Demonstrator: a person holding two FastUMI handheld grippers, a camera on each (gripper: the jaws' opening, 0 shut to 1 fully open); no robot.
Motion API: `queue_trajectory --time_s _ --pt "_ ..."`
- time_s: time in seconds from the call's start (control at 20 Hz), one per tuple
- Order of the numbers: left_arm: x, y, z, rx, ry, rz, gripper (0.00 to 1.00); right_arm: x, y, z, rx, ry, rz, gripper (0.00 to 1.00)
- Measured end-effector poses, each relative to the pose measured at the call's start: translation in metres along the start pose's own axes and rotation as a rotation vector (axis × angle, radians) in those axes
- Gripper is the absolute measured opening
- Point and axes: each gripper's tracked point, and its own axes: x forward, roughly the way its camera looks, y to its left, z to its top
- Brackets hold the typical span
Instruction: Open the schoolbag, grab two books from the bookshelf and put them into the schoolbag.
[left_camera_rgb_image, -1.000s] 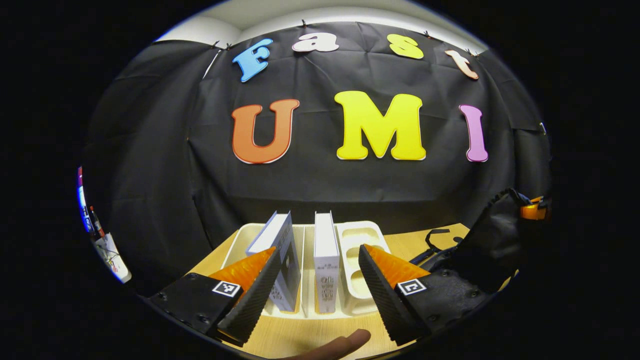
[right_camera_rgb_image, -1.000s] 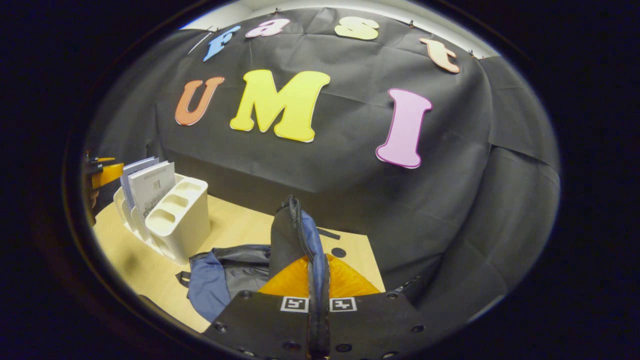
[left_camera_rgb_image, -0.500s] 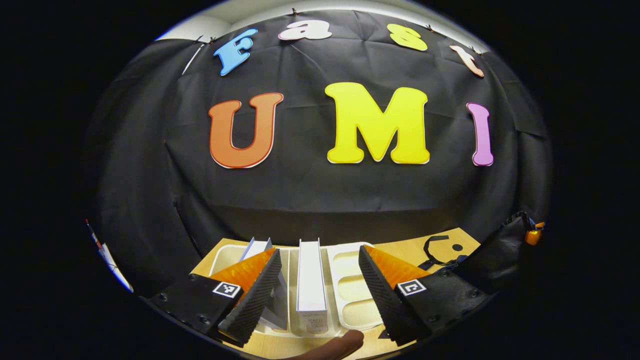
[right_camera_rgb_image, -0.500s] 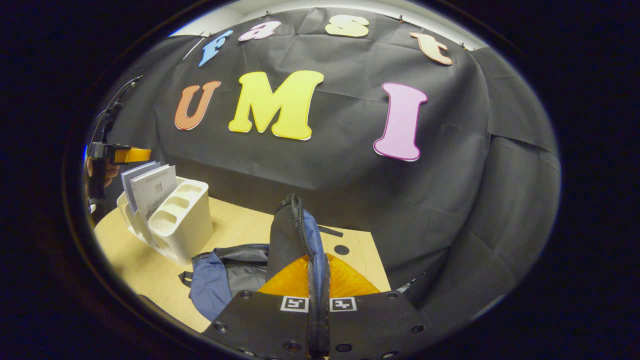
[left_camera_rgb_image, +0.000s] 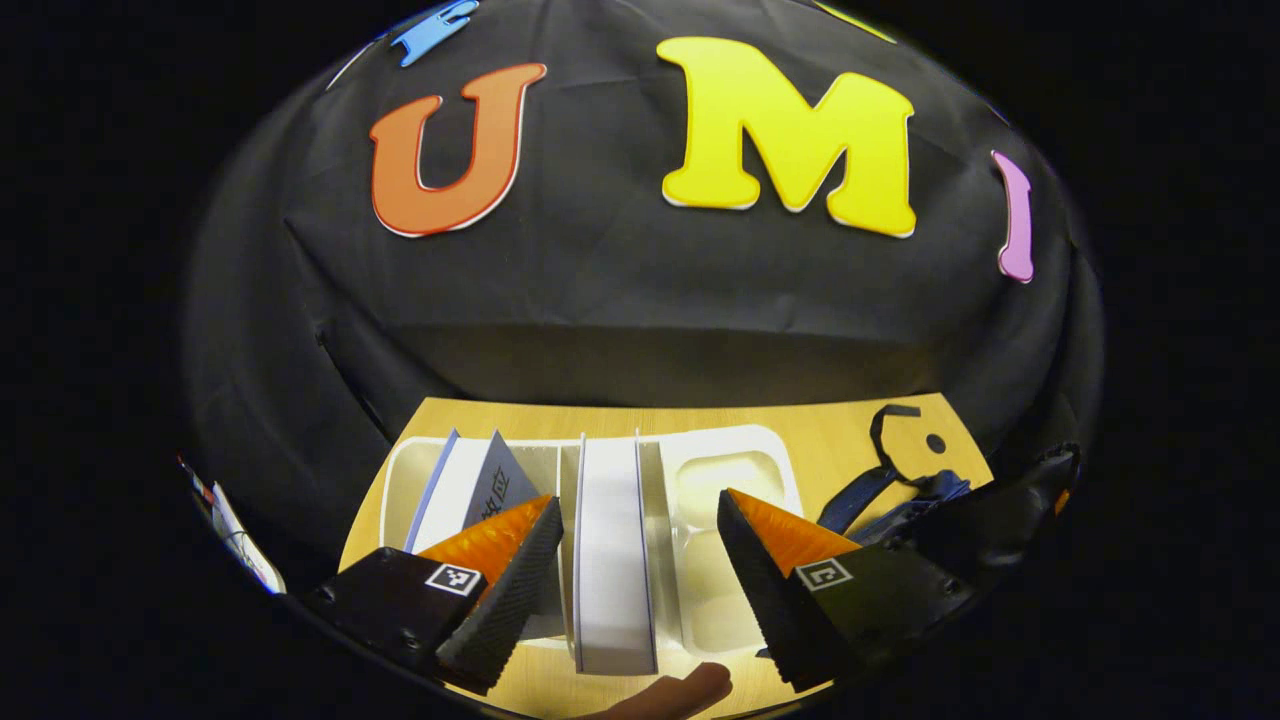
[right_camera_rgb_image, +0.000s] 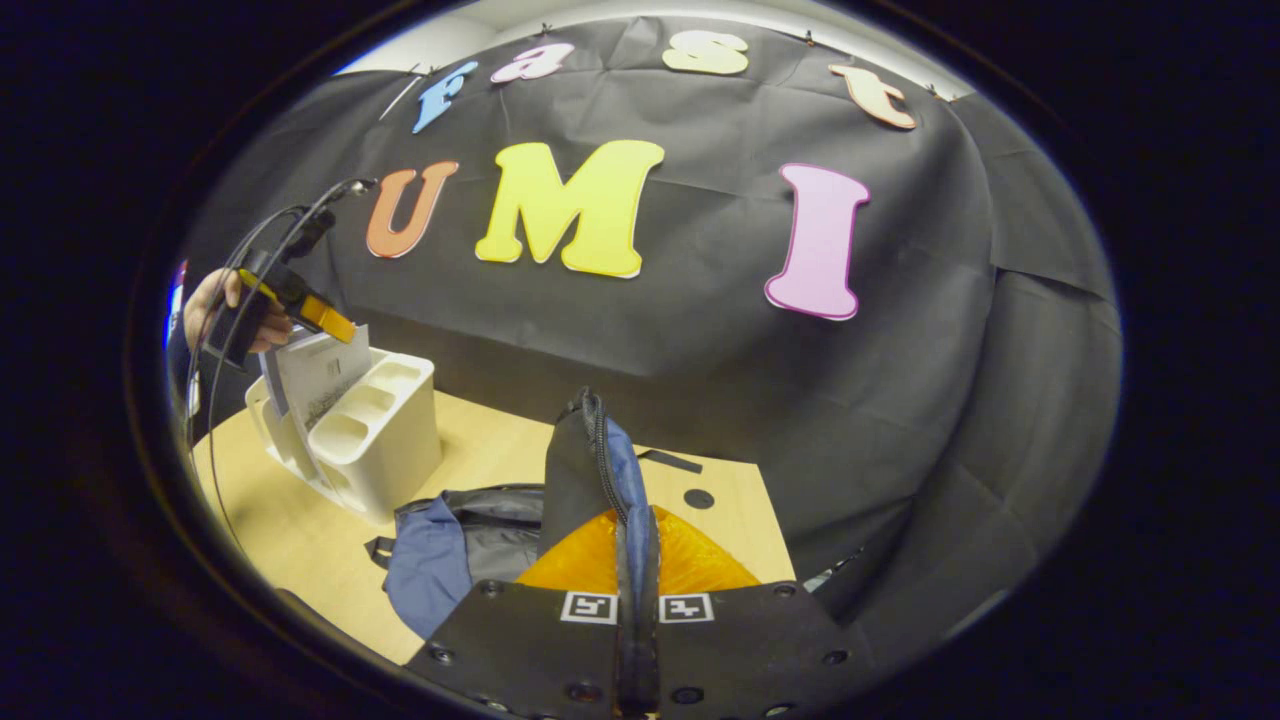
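In the left gripper view my left gripper (left_camera_rgb_image: 635, 508) is open and hovers over the white bookshelf (left_camera_rgb_image: 735, 470), looking down. The top edge of an upright white book (left_camera_rgb_image: 610, 545) lies between its fingers, untouched. A second book (left_camera_rgb_image: 470, 485) leans in the slot to the left. The dark schoolbag (left_camera_rgb_image: 965, 505) lies to the right. In the right gripper view my right gripper (right_camera_rgb_image: 633, 520) is shut on the schoolbag's zippered flap (right_camera_rgb_image: 590, 460) and holds it up. The bag's blue and grey body (right_camera_rgb_image: 460, 520) spreads on the table. Farther left a hand (right_camera_rgb_image: 205, 310) holds the left gripper (right_camera_rgb_image: 310, 310) over the books (right_camera_rgb_image: 320, 372).
The bookshelf (right_camera_rgb_image: 385, 435) has open compartments on its near side. The wooden table (right_camera_rgb_image: 290, 520) ends at the black cloth wall behind. A loose bag strap (left_camera_rgb_image: 885, 430) lies on the table right of the shelf. A fingertip (left_camera_rgb_image: 685, 690) shows at the bottom edge.
The left gripper has risen and tipped downward over the bookshelf, so the upright book now shows from above between its open fingers. The right gripper still holds the flap up.
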Motion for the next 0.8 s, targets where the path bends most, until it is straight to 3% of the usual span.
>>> queue_trajectory --time_s 0.15,0.3,0.4,0.5,0.55,0.8 --pt "0.005 0.0 -0.018 -0.011 0.106 0.007 0.94 0.002 -0.002 -0.006 0.013 0.007 0.006 0.01" --pt "0.004 0.004 -0.022 0.013 0.144 0.008 0.75 0.003 -0.003 -0.015 0.021 0.013 0.013 0.01" --pt "0.009 0.007 -0.029 0.052 0.204 0.023 0.73 0.002 -0.004 -0.016 0.034 0.005 0.02 0.0" --pt "0.014 0.005 -0.035 0.06 0.255 0.019 0.61 0.004 -0.006 -0.018 0.045 0.002 0.024 0.01" --pt "0.015 0.006 -0.035 0.07 0.261 0.026 0.48 0.003 -0.006 -0.018 0.05 0.003 0.027 0.01" --pt "-0.005 0.009 -0.048 0.028 0.307 0.021 0.43 0.0 -0.005 -0.021 0.047 -0.002 0.04 0.0"
